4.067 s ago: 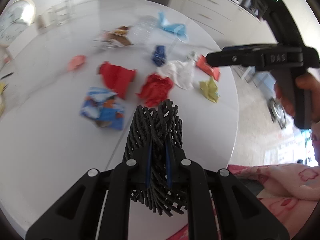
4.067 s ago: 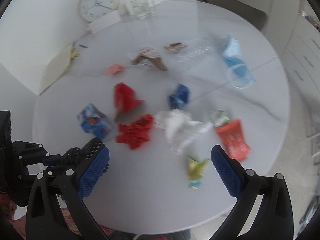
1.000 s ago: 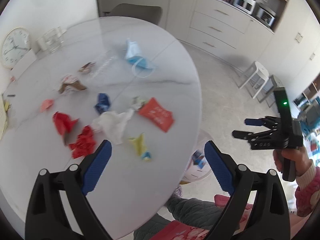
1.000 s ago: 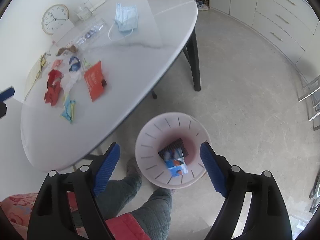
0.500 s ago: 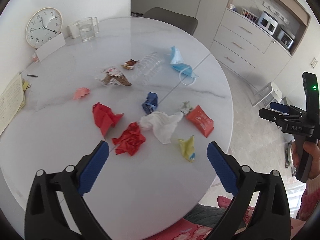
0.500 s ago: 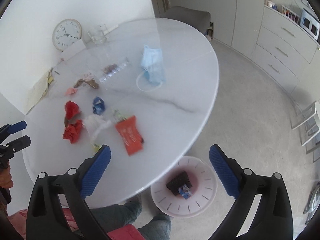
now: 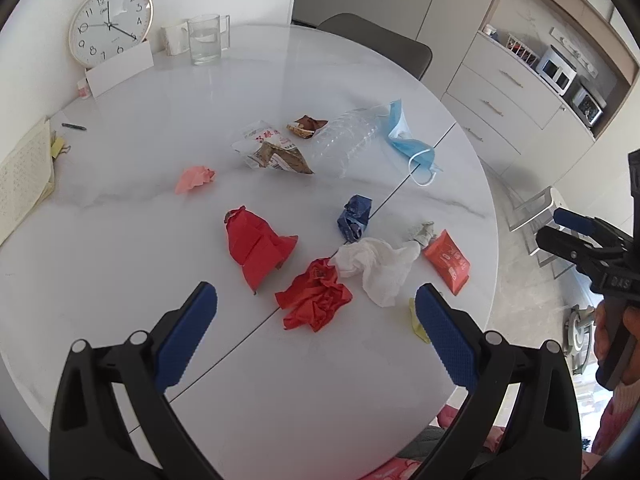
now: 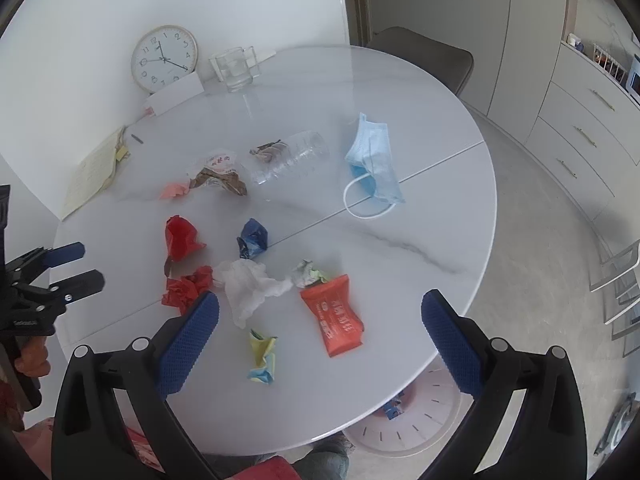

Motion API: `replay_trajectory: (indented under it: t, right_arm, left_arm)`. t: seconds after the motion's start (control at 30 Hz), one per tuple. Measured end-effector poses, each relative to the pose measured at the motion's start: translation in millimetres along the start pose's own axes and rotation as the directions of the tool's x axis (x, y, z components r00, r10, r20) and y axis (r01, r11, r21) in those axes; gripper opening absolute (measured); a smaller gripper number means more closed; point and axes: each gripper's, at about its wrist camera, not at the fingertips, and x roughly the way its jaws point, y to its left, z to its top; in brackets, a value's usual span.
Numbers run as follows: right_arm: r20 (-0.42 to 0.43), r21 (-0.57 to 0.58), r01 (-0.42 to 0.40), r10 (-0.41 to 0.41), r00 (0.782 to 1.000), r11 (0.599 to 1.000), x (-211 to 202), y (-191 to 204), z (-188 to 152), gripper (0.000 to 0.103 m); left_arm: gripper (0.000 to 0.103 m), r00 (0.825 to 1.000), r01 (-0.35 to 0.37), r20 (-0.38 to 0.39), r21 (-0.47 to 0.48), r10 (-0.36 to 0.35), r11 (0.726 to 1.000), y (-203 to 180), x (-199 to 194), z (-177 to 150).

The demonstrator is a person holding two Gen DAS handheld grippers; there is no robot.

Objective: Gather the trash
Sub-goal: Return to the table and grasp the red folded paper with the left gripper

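Observation:
Trash is scattered over the white round table (image 7: 132, 208): crumpled red paper (image 7: 314, 300), folded red paper (image 7: 256, 246), a white tissue (image 7: 376, 264), an orange packet (image 8: 334, 316), a yellow wrapper (image 8: 262, 354), a blue wrapper (image 7: 354, 218), a clear bottle (image 7: 348, 136) and a blue face mask (image 8: 374, 164). My left gripper (image 7: 316, 294) hovers open and empty above the crumpled red paper. Open and empty as well, my right gripper (image 8: 320, 299) hangs over the packet and the tissue. A pale pink bin (image 8: 404, 420) with trash in it peeks out under the table's near edge.
A wall clock (image 7: 110, 24), a glass jug (image 7: 206, 38) and a white card stand at the table's far side. A notebook (image 7: 22, 176) lies at the left edge. A grey chair (image 8: 424, 58) is behind the table. Cabinets and a stool (image 7: 540, 216) are to the right.
Both grippers have swung from the floor bin back over the table. Their jaws have spread a little wider. The bin is now mostly hidden under the table edge.

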Motion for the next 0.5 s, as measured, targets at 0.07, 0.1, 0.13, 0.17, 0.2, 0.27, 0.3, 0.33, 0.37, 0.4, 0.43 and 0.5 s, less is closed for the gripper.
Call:
replay_trajectory:
  t: [0.07, 0.1, 0.13, 0.17, 0.2, 0.27, 0.3, 0.33, 0.37, 0.4, 0.43, 0.5]
  right_arm:
    - [-0.002, -0.007, 0.001, -0.001, 1.0, 1.0, 3, 7, 3, 0.101]
    - [-0.004, -0.011, 0.002, -0.002, 1.0, 1.0, 4, 9, 4, 0.101]
    - [-0.006, -0.014, 0.002, -0.002, 1.0, 1.0, 6, 11, 5, 0.101]
    - [-0.009, -0.018, 0.0, 0.0, 1.0, 1.0, 8, 13, 6, 0.101]
    - [-0.012, -0.021, -0.002, 0.002, 1.0, 1.0, 10, 15, 8, 0.101]
    - [-0.022, -0.029, -0.006, 0.005, 1.0, 1.0, 15, 18, 10, 0.101]
    - [-0.027, -0.035, -0.007, 0.006, 1.0, 0.999, 19, 20, 12, 0.101]
    - [-0.031, -0.039, -0.008, 0.007, 1.0, 0.999, 21, 21, 13, 0.101]
    - [-0.04, -0.044, -0.011, 0.01, 0.999, 0.999, 26, 22, 15, 0.101]
    - [-0.043, -0.046, -0.013, 0.011, 0.999, 0.999, 28, 22, 16, 0.101]
    - [-0.046, -0.048, -0.016, 0.014, 0.999, 0.999, 31, 23, 17, 0.101]
    - [-0.055, -0.055, -0.028, 0.025, 0.998, 0.998, 37, 25, 22, 0.101]
  left_arm:
    - [0.095, 1.0, 0.004, -0.013, -0.009, -0.004, 1.0, 6, 12, 5]
    - [0.095, 1.0, -0.001, -0.019, -0.012, 0.001, 1.0, 8, 18, 8]
    - [0.095, 1.0, -0.006, -0.023, -0.016, 0.005, 1.0, 11, 24, 10]
    - [0.095, 1.0, -0.01, -0.028, -0.023, 0.01, 1.0, 14, 32, 13]
    - [0.095, 0.999, -0.016, -0.036, -0.033, 0.015, 0.999, 17, 39, 15]
    - [0.095, 0.998, -0.033, -0.052, -0.059, 0.03, 0.998, 23, 56, 19]
    - [0.095, 0.998, -0.039, -0.056, -0.076, 0.035, 0.996, 27, 64, 21]
    - [0.095, 0.997, -0.049, -0.059, -0.088, 0.044, 0.995, 29, 71, 22]
    - [0.095, 0.996, -0.07, -0.069, -0.102, 0.063, 0.992, 32, 80, 24]
    - [0.095, 0.994, -0.084, -0.078, -0.11, 0.075, 0.99, 34, 87, 26]
    - [0.095, 0.992, -0.097, -0.088, -0.118, 0.087, 0.988, 36, 95, 28]
    - [0.095, 0.989, -0.123, -0.1, -0.13, 0.11, 0.984, 39, 107, 31]
